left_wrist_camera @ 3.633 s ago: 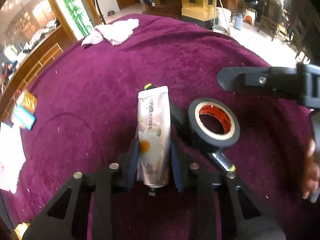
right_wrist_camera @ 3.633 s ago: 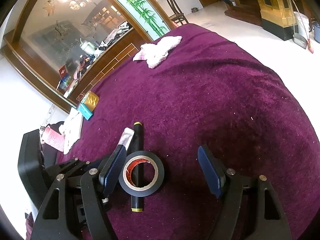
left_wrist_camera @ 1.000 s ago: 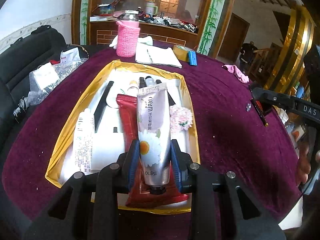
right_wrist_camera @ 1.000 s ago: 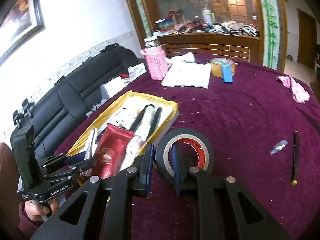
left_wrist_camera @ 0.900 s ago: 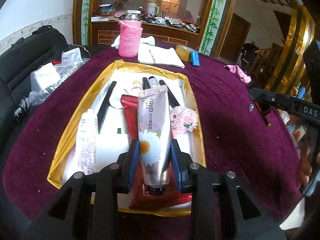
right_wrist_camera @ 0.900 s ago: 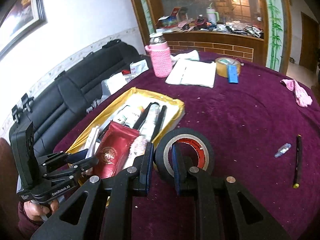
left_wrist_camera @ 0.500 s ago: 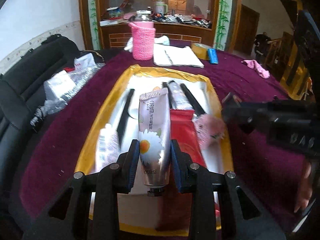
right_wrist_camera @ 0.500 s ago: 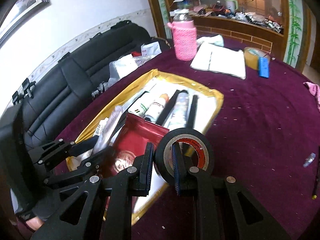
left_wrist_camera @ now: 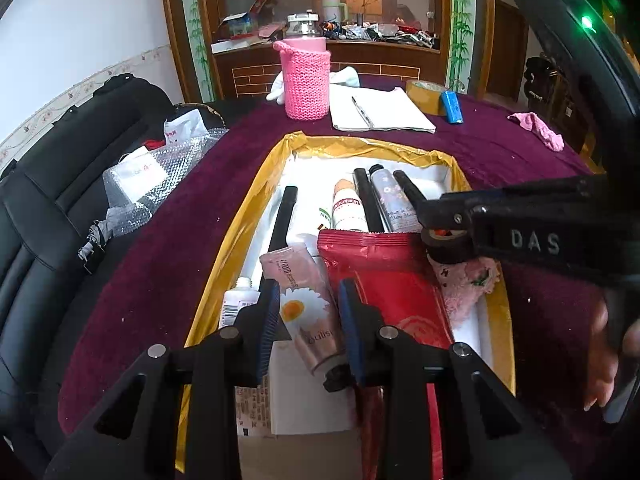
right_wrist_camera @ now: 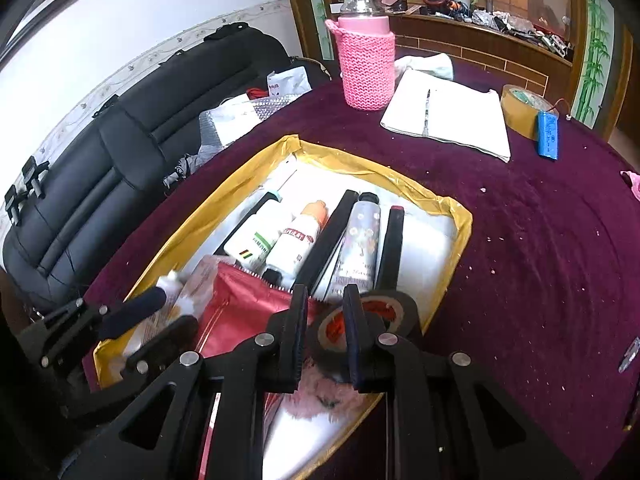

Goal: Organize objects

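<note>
Both grippers have dropped lower over the gold-rimmed tray [left_wrist_camera: 256,208] since half a second ago, and the cream tube now tilts instead of standing straight between the left pads.

Left wrist view: the left gripper [left_wrist_camera: 307,328] sits at 6 o'clock, its blue pads spread slightly, the daisy-printed cream tube [left_wrist_camera: 304,300] lying between them, cap end toward the right pad; whether the pads still press it cannot be told. The tube rests over the tray's white floor, just left of a red pouch [left_wrist_camera: 392,280]. At 3 o'clock the right gripper [left_wrist_camera: 444,240] reaches in with the black tape roll [left_wrist_camera: 444,246] above a pink fluffy item [left_wrist_camera: 472,280]. At 12 o'clock a pink knitted bottle [left_wrist_camera: 306,76] stands on the purple table [left_wrist_camera: 168,240], beside a notebook [left_wrist_camera: 380,114].

Right wrist view: the right gripper [right_wrist_camera: 324,332] is clenched on the tape roll [right_wrist_camera: 384,308], held upright over the tray's [right_wrist_camera: 460,220] near right corner at 6 o'clock. The red pouch [right_wrist_camera: 240,304] lies just left of it. At 8 o'clock the left gripper [right_wrist_camera: 160,320] holds over the cream tube [right_wrist_camera: 196,284]. Bottles and dark sticks lie side by side toward 12 o'clock in the tray.
</note>
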`<state>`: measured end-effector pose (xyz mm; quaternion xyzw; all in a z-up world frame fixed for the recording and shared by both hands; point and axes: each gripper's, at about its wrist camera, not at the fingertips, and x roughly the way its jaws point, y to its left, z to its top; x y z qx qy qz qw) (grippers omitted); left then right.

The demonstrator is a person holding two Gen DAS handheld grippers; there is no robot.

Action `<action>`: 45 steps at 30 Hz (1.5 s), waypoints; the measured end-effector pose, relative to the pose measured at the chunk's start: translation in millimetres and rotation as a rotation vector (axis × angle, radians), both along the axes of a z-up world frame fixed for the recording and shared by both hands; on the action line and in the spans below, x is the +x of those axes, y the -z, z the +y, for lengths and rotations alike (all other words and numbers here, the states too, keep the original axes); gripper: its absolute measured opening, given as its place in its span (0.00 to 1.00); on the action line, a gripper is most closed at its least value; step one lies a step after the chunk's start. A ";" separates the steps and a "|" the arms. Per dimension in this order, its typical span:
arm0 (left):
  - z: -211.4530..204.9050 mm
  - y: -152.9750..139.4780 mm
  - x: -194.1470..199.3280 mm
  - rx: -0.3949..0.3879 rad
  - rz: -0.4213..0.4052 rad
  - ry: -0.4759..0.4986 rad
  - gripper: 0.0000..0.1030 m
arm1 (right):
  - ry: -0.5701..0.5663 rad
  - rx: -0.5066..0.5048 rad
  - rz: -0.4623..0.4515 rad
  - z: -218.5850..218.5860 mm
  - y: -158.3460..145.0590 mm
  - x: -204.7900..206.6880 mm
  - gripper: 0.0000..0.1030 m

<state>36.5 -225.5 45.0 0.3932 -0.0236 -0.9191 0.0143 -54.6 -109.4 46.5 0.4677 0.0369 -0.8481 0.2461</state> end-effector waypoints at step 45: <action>-22.0 1.8 -5.6 0.154 -0.019 -0.039 0.31 | -0.066 0.068 -0.088 1.0 -1.0 4.9 0.25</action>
